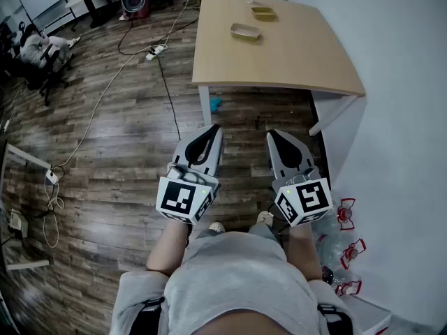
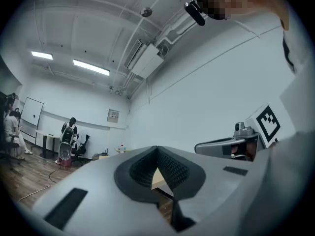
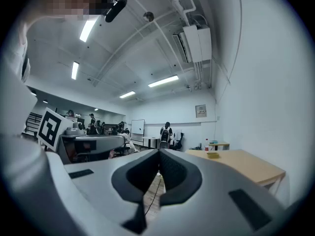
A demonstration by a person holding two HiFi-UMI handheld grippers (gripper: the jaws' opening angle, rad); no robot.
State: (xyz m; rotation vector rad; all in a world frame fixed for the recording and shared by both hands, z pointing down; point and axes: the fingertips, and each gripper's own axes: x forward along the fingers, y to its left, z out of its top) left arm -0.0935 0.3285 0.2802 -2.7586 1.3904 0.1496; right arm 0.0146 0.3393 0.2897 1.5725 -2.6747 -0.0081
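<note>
Both grippers hang side by side over the wooden floor, in front of the person's body. My left gripper (image 1: pixel 214 129) is shut with nothing between its jaws, and my right gripper (image 1: pixel 271 135) is shut and empty too. Their tips meet in the left gripper view (image 2: pixel 157 149) and in the right gripper view (image 3: pixel 158 152). Ahead stands a light wooden table (image 1: pixel 293 54), also in the right gripper view (image 3: pixel 246 163). Two shallow trays lie on it: one nearer (image 1: pixel 245 31), one farther (image 1: pixel 263 12). Neither gripper touches anything.
White table legs (image 1: pixel 204 108) stand just ahead of the grippers. Cables (image 1: pixel 119 68) run across the floor at the left. A white wall (image 1: pixel 405 117) lies on the right, with red-and-white clamps (image 1: pixel 347 213) near its foot. People sit at the far left (image 1: pixel 38 47).
</note>
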